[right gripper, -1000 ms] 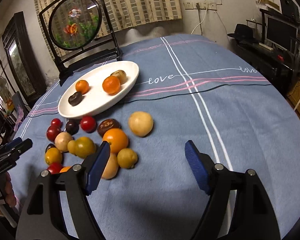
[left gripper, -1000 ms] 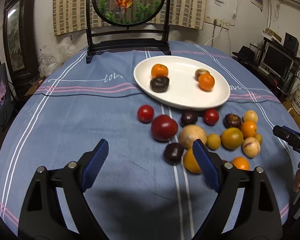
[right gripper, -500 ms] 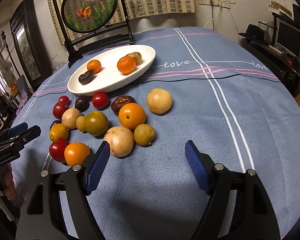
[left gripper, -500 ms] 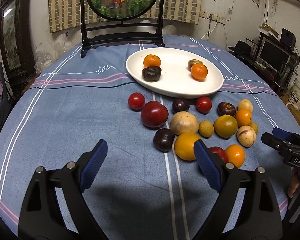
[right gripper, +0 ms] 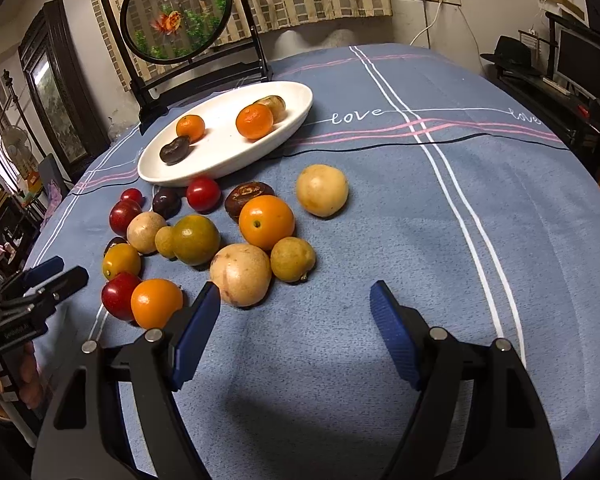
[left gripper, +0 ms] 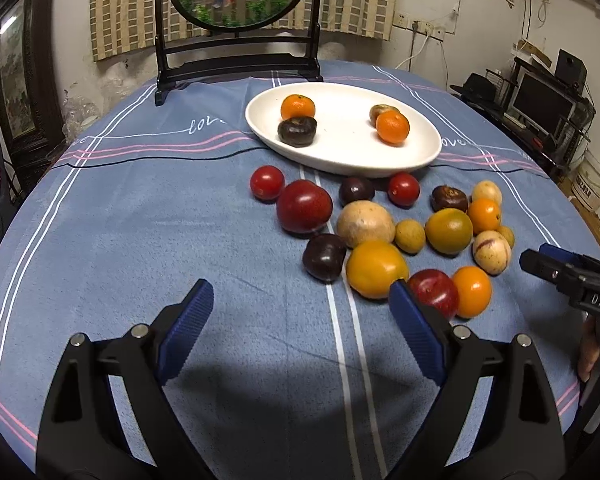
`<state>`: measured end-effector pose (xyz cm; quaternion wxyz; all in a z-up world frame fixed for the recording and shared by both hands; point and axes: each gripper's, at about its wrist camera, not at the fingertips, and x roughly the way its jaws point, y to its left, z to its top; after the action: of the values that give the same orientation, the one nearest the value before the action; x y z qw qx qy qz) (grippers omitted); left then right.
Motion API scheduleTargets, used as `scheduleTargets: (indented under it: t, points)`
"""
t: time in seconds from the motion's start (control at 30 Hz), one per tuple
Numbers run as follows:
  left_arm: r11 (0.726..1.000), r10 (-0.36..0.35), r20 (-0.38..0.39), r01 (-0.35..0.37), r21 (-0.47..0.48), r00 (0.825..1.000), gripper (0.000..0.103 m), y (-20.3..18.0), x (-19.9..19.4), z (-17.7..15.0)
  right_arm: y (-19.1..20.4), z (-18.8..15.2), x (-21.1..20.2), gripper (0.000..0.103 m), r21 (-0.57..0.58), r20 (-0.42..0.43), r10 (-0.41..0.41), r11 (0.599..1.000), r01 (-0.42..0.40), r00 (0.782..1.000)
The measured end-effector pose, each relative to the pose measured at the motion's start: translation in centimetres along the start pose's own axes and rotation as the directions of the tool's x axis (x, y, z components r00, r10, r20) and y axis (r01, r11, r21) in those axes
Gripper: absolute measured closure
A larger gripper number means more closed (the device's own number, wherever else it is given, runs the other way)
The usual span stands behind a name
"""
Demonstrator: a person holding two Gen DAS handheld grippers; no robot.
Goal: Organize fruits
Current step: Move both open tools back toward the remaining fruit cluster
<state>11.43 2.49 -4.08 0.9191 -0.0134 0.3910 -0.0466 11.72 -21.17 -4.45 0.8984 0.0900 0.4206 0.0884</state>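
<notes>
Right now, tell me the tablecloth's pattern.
The tablecloth is blue with white and pink stripes and "love" script, clearest in the right wrist view.

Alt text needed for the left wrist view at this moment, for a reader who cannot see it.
The left gripper hangs open and empty over a blue tablecloth, short of a cluster of loose fruits. Behind them a white plate holds four fruits; the right gripper shows at the right edge.

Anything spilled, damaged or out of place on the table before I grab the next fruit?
Nothing spilled or visibly damaged. Four fruits sit on the white plate; the rest lie clustered loose on the blue tablecloth in front of it. One pale yellow fruit sits slightly apart.
</notes>
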Motion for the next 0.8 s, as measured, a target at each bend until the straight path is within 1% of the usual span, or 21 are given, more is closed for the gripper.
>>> scheduleTargets:
  t: [0.23, 0.43, 0.57, 0.67, 0.77, 0.8]
  points:
    - [1.000, -0.010, -0.026, 0.010, 0.003, 1.000, 0.012, -0.1, 0.4, -0.4, -0.7, 0.0, 0.0, 0.025, 0.033, -0.007, 0.024, 0.999, -0.024, 1.000]
    - [1.000, -0.019, -0.049, 0.020, 0.008, 0.999, 0.012, -0.3, 0.9, -0.8, -0.4, -0.1, -0.1, 0.025, 0.011, -0.011, 0.019, 1.000, -0.019, 1.000]
    - [0.999, -0.052, -0.068, 0.052, -0.002, 0.996, 0.012, -0.1, 1.2, -0.9, 0.8, -0.3, 0.0, 0.025, -0.063, -0.029, 0.013, 0.998, -0.015, 0.999]
    - [0.997, -0.078, -0.086, 0.079, -0.003, 0.993, 0.012, -0.2, 1.5, -1.1, 1.8, -0.4, 0.2, 0.025, -0.122, -0.033, -0.023, 0.992, 0.018, 0.999]
    - [0.996, -0.090, -0.084, 0.089, -0.008, 0.992, 0.012, -0.1, 1.5, -1.2, 2.6, -0.1, 0.8, 0.025, -0.158, -0.050, -0.059, 0.986, 0.050, 0.997]
    - [0.995, -0.095, -0.084, 0.094, -0.012, 0.992, 0.012, -0.1, 1.4, -1.3, 2.9, 0.0, 1.0, 0.025, -0.162, -0.060, -0.059, 0.986, 0.048, 0.996]
